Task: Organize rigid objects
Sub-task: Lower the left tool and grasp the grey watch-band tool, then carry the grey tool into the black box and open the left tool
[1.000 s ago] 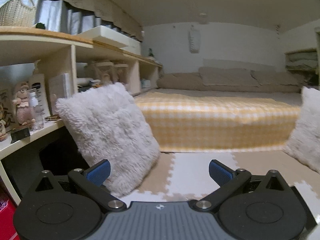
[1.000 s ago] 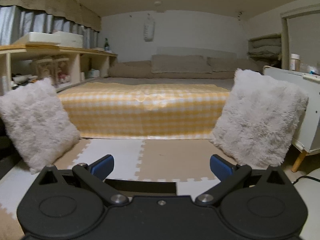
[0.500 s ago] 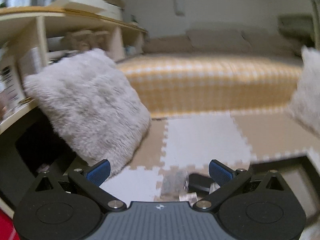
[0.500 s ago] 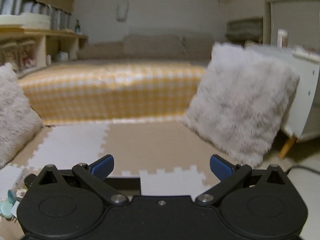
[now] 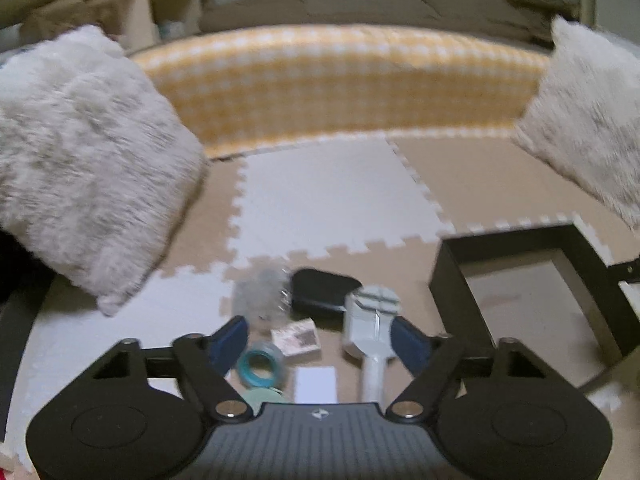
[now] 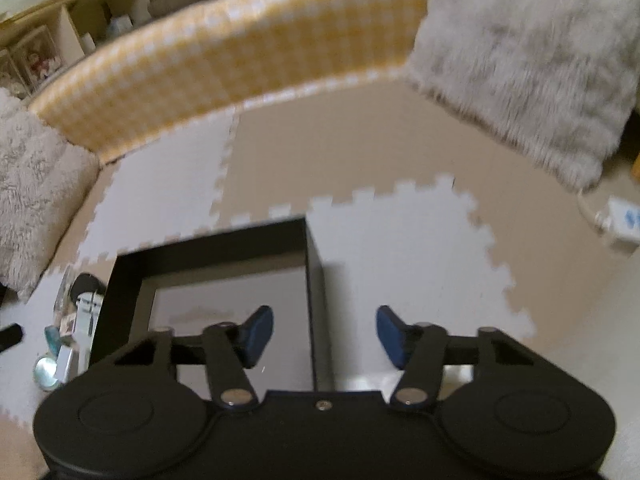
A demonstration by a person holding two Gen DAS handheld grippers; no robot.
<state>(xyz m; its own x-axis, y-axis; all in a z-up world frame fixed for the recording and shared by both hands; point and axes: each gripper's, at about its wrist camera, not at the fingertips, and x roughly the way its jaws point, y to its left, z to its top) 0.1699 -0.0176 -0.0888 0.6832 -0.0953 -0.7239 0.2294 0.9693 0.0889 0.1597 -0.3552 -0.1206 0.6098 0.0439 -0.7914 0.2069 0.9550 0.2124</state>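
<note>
**Reaching in: nothing picked up yet**

Looks like the very start, approach step. Left gripper (image 5: 318, 340) hangs over a small pile of bits on the foam mat (image 5: 336, 200), tongs wide apart, nothing between them. Right gripper (image 6: 324, 338) sits above the near-right wall of the black box (image 6: 208, 242), tongs also apart and empty.

Pile, left-cam view: white brush-like tool (image 5: 370, 324) by the right finger, roll of tape (image 5: 262, 368) by the left finger, small printed packet (image 5: 298, 336) and white card (image 5: 316, 384) between those, black case (image 5: 324, 286) and a clear bristly thing (image 5: 260, 294) further out. The frame's blurred, so details are iffy.

The box is just right of the pile and, as far as I can see, holds nothing yet.

Next, prob.: lower the left gripper, centre on one item (the tool's closest), clamp it and carry it over the box wall. The items lie close together, so watch for nudging neighbours.
</note>
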